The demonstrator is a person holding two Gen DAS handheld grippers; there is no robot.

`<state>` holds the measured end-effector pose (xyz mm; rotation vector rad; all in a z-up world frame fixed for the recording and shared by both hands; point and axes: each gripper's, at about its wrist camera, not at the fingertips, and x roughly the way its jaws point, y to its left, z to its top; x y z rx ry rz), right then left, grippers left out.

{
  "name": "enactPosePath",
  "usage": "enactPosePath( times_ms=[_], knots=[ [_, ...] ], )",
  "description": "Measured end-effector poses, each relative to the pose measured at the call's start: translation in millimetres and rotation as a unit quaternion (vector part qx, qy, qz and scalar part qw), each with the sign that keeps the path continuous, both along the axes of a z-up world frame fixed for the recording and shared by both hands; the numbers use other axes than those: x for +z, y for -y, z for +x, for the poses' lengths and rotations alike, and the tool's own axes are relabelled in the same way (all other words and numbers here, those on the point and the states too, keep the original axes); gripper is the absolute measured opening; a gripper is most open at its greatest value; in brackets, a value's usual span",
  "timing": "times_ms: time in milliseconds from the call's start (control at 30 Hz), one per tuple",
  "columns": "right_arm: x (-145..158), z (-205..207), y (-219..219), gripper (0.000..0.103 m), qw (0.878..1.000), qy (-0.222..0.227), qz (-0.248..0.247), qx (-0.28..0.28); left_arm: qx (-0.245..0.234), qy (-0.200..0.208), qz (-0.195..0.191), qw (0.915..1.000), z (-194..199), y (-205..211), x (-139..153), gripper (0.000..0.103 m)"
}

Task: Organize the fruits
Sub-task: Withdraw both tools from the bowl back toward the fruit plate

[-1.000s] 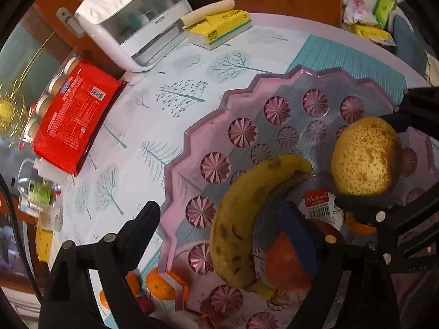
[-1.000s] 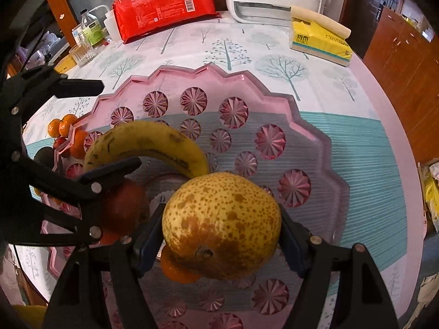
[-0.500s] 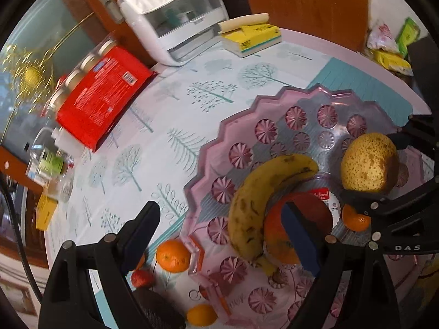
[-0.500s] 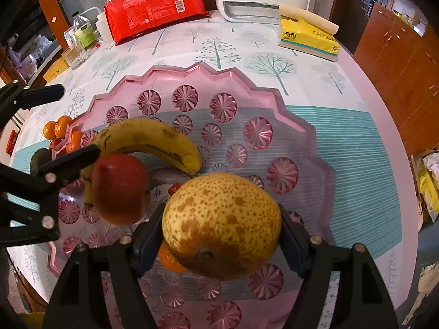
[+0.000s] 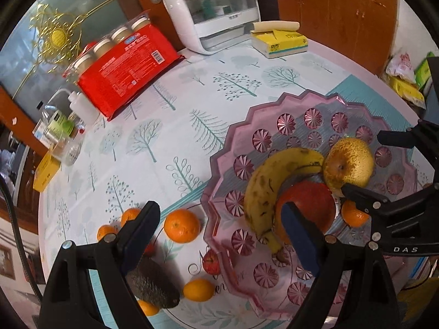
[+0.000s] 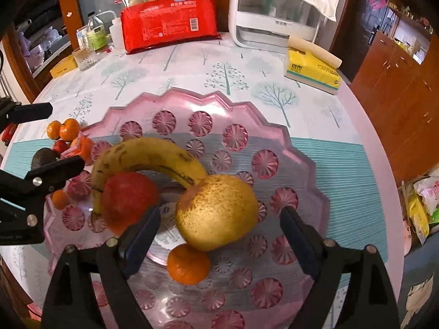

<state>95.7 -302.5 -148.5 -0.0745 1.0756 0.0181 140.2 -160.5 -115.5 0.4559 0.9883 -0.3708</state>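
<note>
1. Round table (image 6: 315,164) with tree-print cloth, wood cabinets behind; red pack (image 6: 167,24), white appliance (image 6: 274,16) and yellow tissue box (image 6: 310,71) sit at 12 o'clock in the right wrist view.
2. Pink scalloped tray (image 6: 310,164) holds four fruits: banana (image 6: 142,156), red apple (image 6: 129,200), speckled pear (image 6: 216,208), small orange (image 6: 188,264).
3. Right claw (image 6: 219,235) released: jaws spread wide, each apart from the pear, which rests on the tray between and just ahead of them. Nothing gripped.
4. Left claw (image 5: 219,235) also released and empty, jaws wide; right pad overlaps the apple (image 5: 307,205) in the left wrist view, contact cannot be told.
5. Step, as a judgement: the pear looks set down, so the pear placement reads as done; both claws free.
6. Loose fruit off the tray at 9 o'clock in the right wrist view: oranges (image 6: 64,128), avocado (image 6: 44,157), a small red fruit (image 6: 60,145). Left wrist view shows an orange (image 5: 182,225) just beside the tray rim (image 5: 214,213), between the left jaws.
7. Next move likely calls for the left claw to drop over that orange, centre it, and close gently: it is round and will roll.
8. Banana's long axis, right wrist view: arcs from 8 o'clock up and over to 4 o'clock, hollow side down around the apple, one tip touching the pear.
9. Pear's stem end faces the left wrist camera (image 5: 348,164).
</note>
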Motion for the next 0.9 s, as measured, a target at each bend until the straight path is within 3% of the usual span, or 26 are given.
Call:
enactPosePath(
  times_ms=[467, 900],
  knots=[
    [24.9, -28.7, -3.9, 0.090, 1.000, 0.010, 0.020, -0.022, 0.062, -0.021, -0.053, 0.9964, -32.8, -28.5, 15.3, 0.089],
    [68.4, -56.5, -11.7, 0.090, 0.997, 0.034, 0.012, -0.072, 0.068, 0.018, -0.061, 0.9956, -65.8, -62.6, 69.0, 0.089]
  ],
)
